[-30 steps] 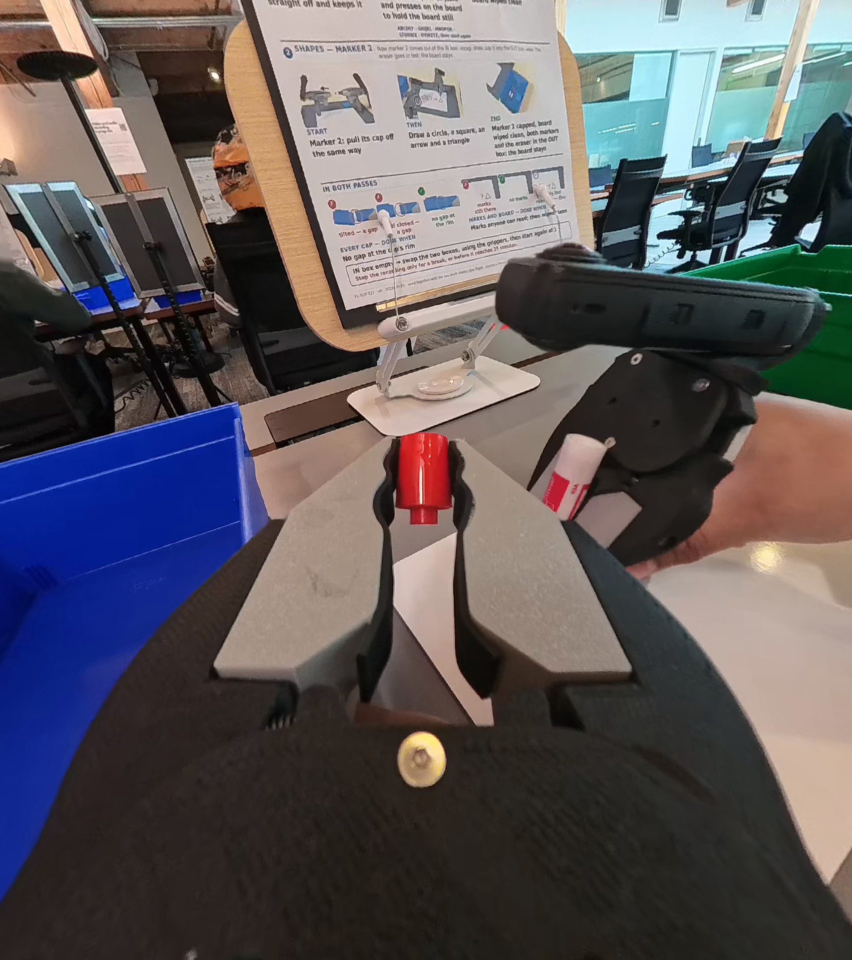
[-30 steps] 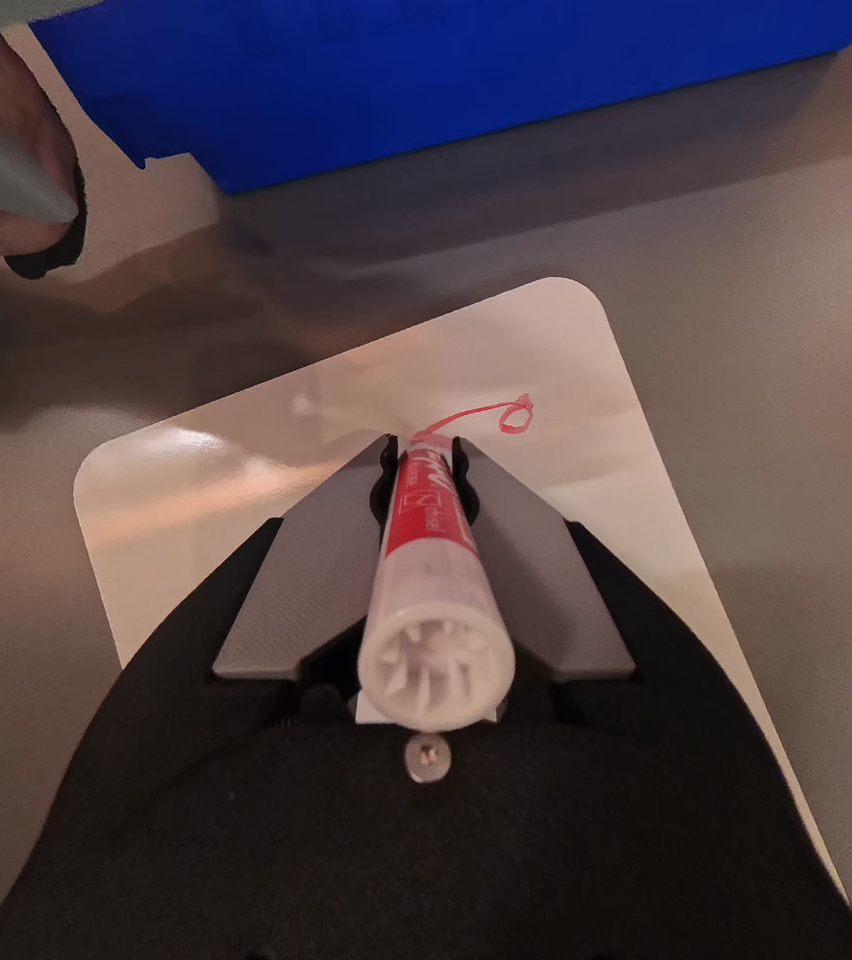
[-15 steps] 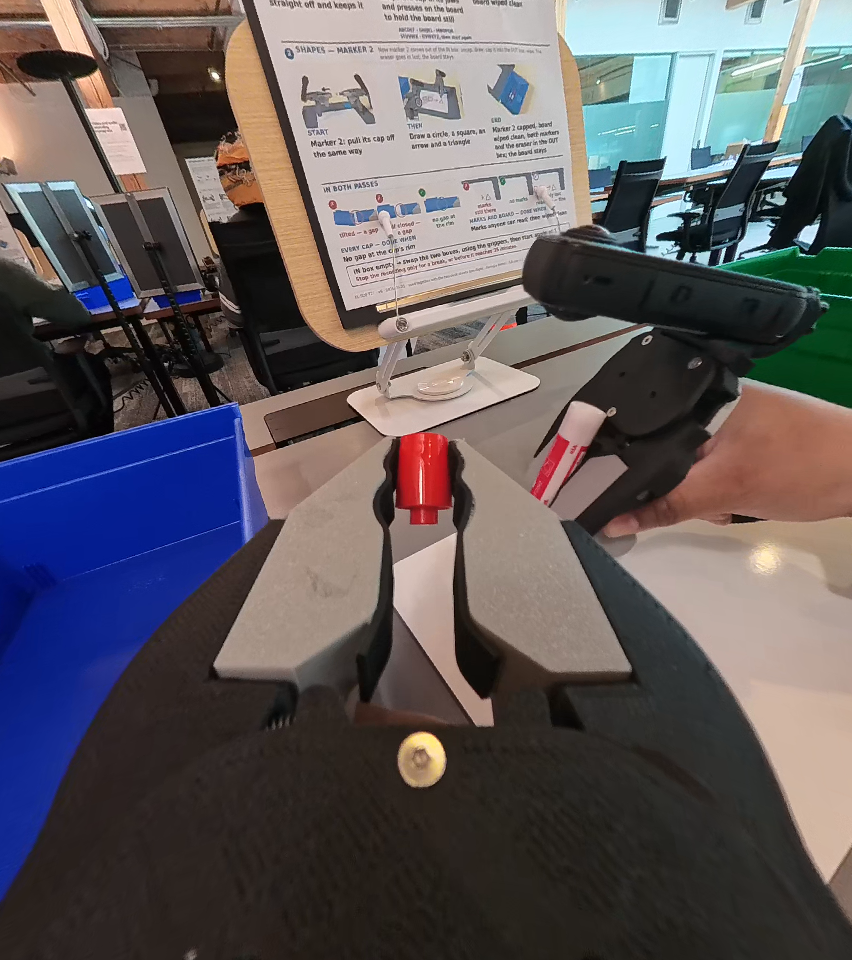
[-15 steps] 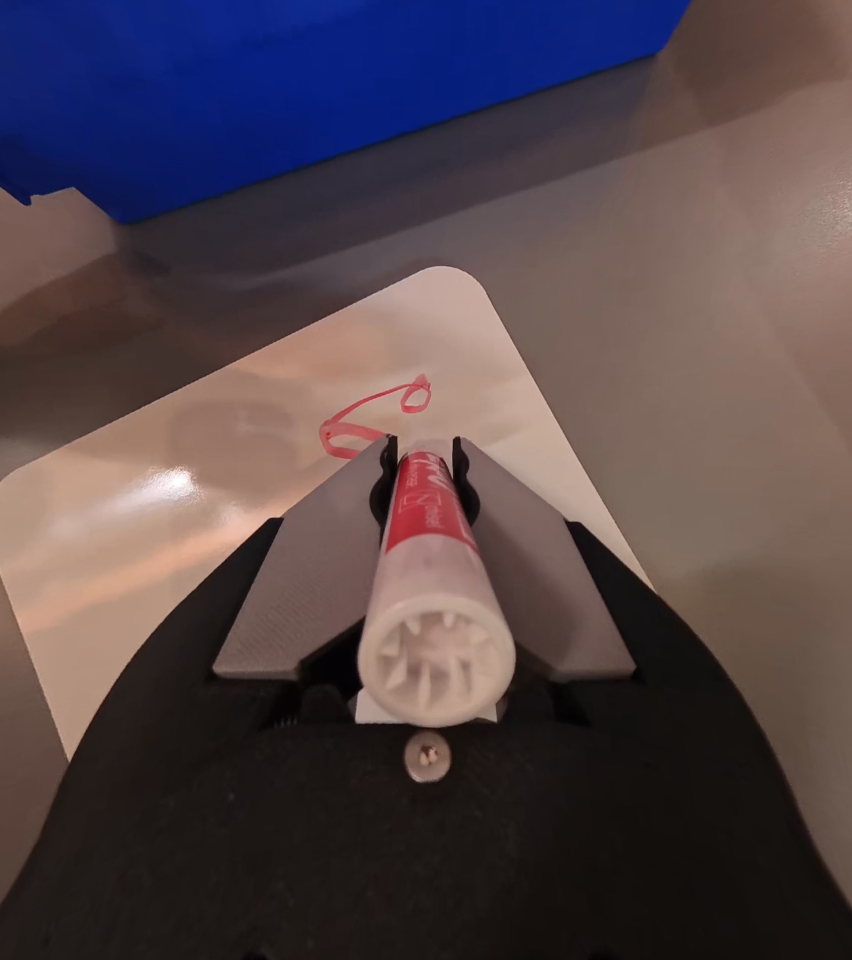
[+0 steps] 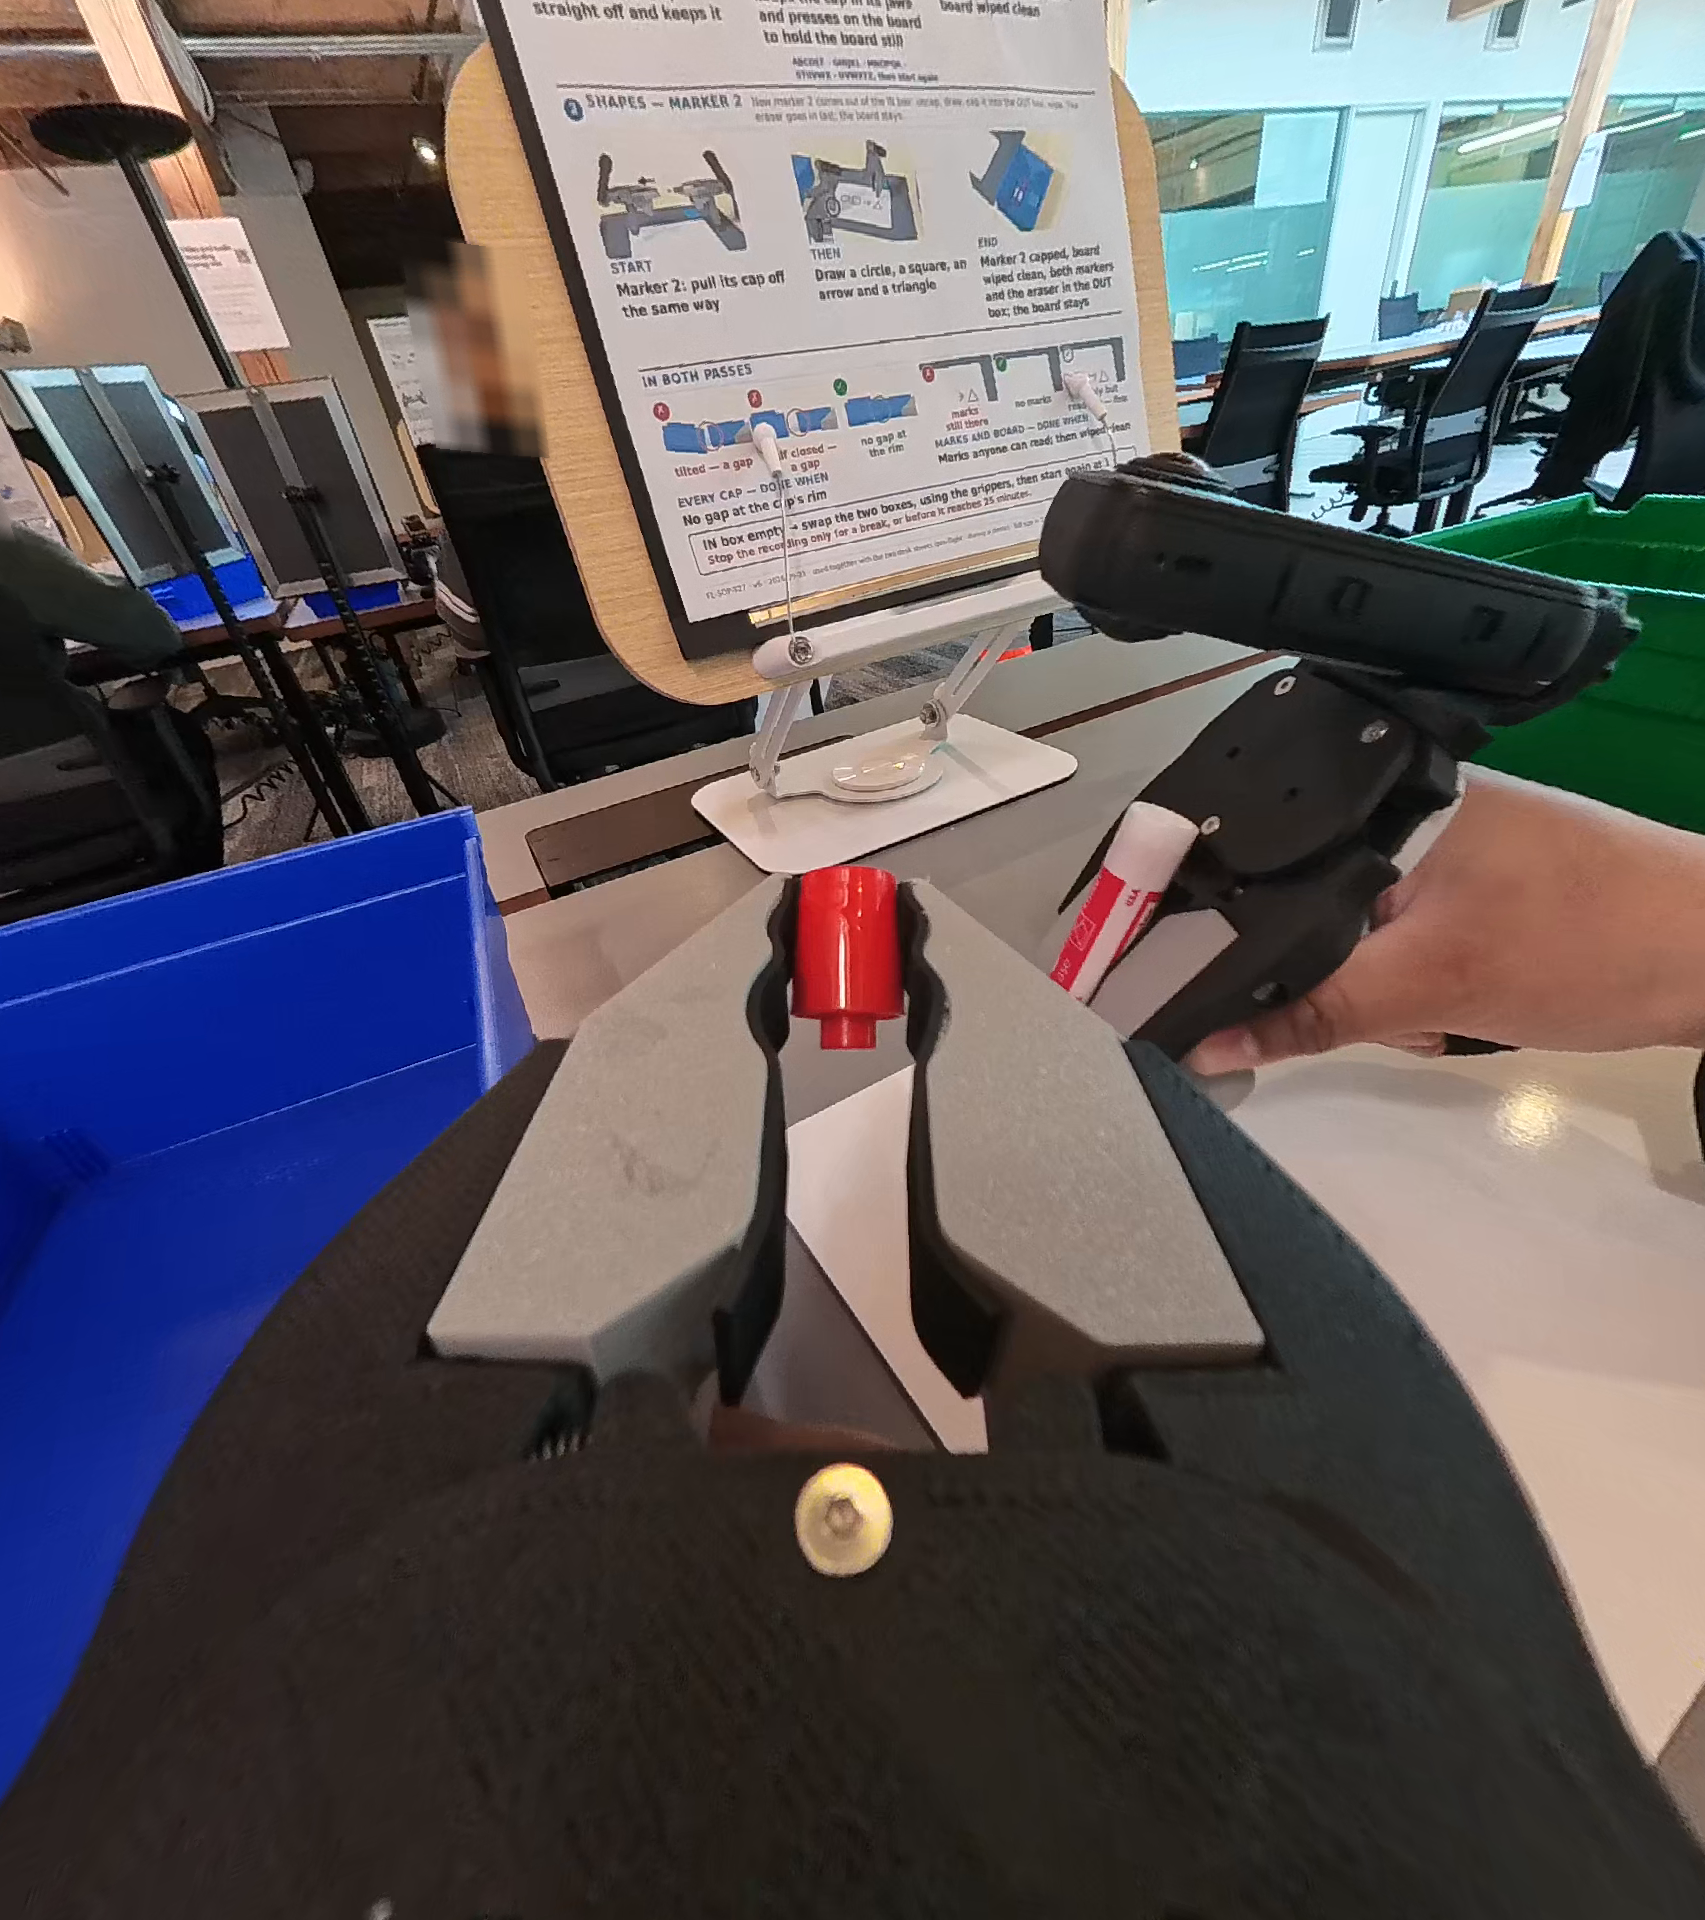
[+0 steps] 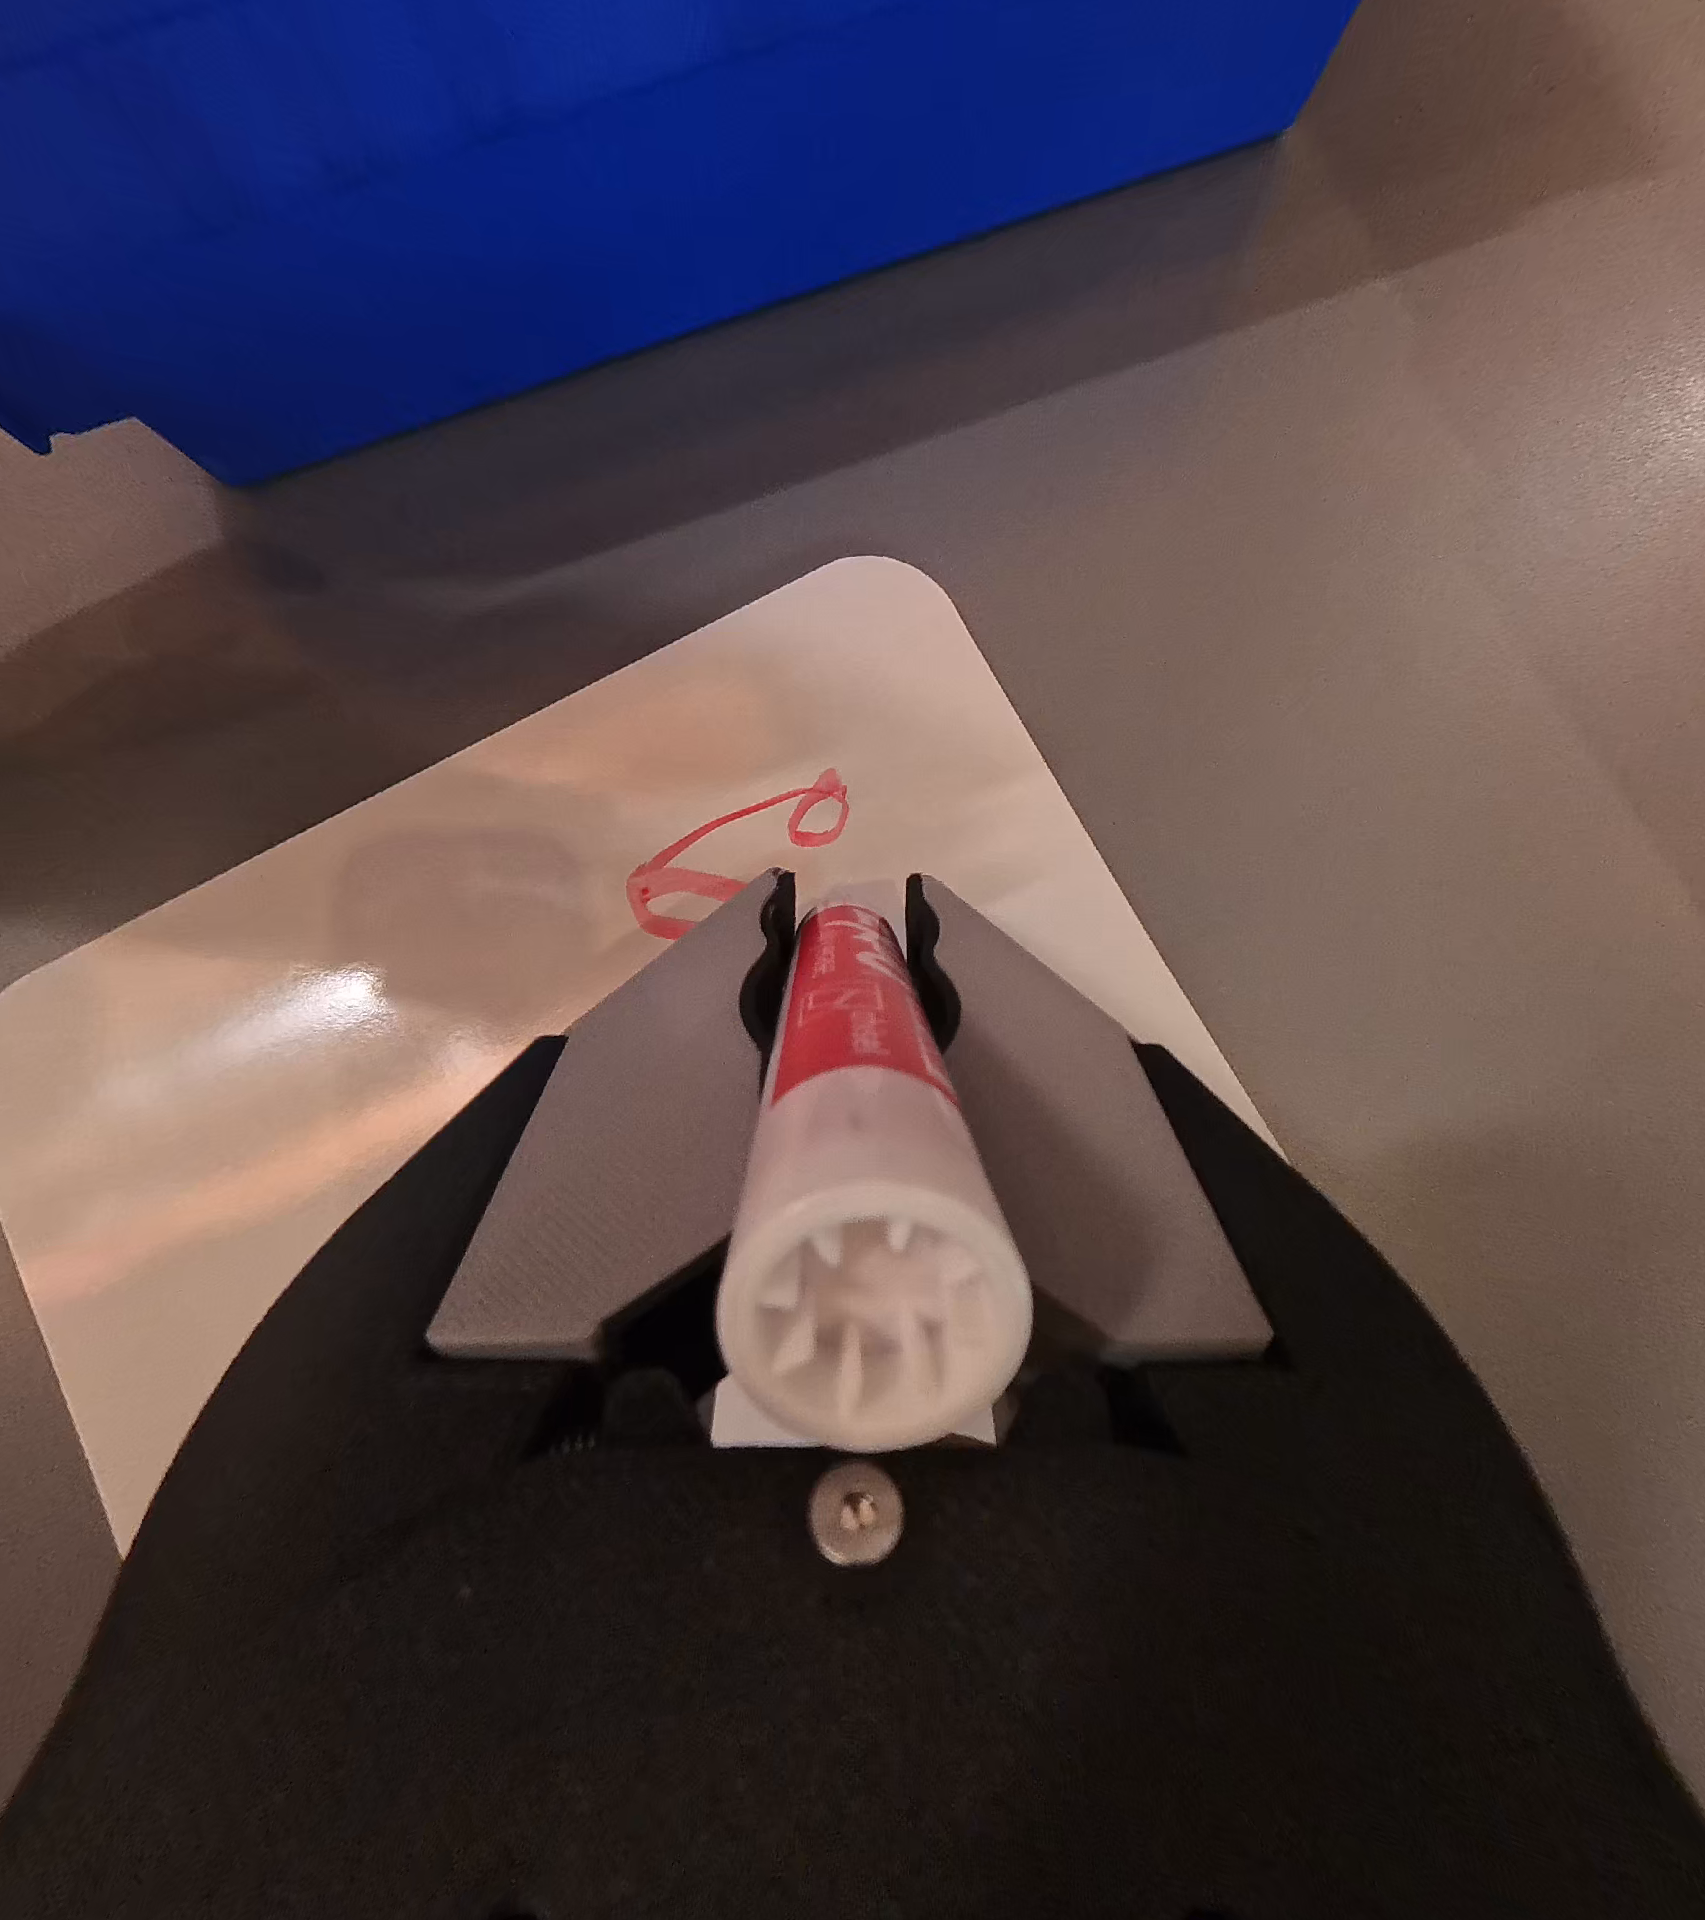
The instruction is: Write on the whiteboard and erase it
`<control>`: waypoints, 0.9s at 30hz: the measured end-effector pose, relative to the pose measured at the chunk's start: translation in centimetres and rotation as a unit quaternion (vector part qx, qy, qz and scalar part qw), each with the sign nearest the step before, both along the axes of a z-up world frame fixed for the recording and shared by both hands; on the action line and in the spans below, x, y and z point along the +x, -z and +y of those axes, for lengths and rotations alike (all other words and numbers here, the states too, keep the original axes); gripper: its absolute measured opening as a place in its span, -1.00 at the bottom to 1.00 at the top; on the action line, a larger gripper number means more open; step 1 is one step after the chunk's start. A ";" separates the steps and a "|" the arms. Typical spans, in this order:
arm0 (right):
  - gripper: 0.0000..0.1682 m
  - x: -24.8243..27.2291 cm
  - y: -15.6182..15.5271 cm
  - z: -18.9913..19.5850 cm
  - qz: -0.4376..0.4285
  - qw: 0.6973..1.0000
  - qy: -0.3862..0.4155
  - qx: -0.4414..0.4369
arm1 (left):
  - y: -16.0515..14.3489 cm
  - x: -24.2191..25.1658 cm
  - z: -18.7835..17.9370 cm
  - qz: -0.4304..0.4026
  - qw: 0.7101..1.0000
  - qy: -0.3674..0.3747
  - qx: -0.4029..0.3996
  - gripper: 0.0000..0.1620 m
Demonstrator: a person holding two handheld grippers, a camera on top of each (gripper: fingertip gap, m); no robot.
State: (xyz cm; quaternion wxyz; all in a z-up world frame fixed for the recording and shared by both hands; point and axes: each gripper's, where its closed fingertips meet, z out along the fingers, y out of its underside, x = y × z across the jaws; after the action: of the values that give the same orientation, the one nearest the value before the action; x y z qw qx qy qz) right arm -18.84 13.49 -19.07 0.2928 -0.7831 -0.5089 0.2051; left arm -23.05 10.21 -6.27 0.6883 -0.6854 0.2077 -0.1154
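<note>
Right tool [image 6: 848, 894] tilts marker [image 6: 853, 1049] down onto whiteboard [image 6: 204, 1091].

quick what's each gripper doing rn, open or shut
Left gripper: shut on the small red plastic marker cap.
Right gripper: shut on the red-and-white whiteboard marker.

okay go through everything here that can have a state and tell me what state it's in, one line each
Left gripper: shut on the cap.
Cap: off the marker, held.
Right gripper: shut on the marker.
Marker: uncapped, tip hidden behind the fingers.
Whiteboard: flat on the table, one red scribble.
Blue bin: open, visible part empty.
</note>
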 end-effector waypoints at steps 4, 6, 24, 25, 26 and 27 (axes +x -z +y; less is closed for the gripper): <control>-0.78 0.1 0.3 0.2 -0.007 1.000 0.003 0.003 | 0.0 0.0 0.0 0.000 1.000 0.000 -0.001 -0.80; -0.78 0.1 0.5 0.2 -0.013 1.000 0.002 0.006 | 0.1 0.0 0.0 0.001 1.000 0.001 -0.001 -0.80; -0.79 0.5 0.7 -3.0 -0.032 0.997 -0.041 -0.052 | 0.0 -0.1 0.0 0.000 1.000 0.000 -0.002 -0.80; -0.79 0.5 0.7 -3.3 -0.032 0.997 -0.045 -0.056 | 0.1 0.0 0.0 0.000 1.000 0.000 -0.002 -0.80; -0.79 0.6 0.7 -3.6 -0.032 0.997 -0.047 -0.057 | 0.0 0.0 0.0 0.000 1.000 0.000 -0.002 -0.80; -0.78 0.6 0.7 -3.7 -0.032 0.997 -0.048 -0.056 | 0.1 0.0 0.0 0.000 1.000 0.000 -0.002 -0.80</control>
State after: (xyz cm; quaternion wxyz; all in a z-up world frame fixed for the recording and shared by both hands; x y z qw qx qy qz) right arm -18.26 9.82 -19.75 0.2222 -0.7793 -0.5426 0.2213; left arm -23.06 10.20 -6.33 0.6870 -0.6865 0.2079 -0.1160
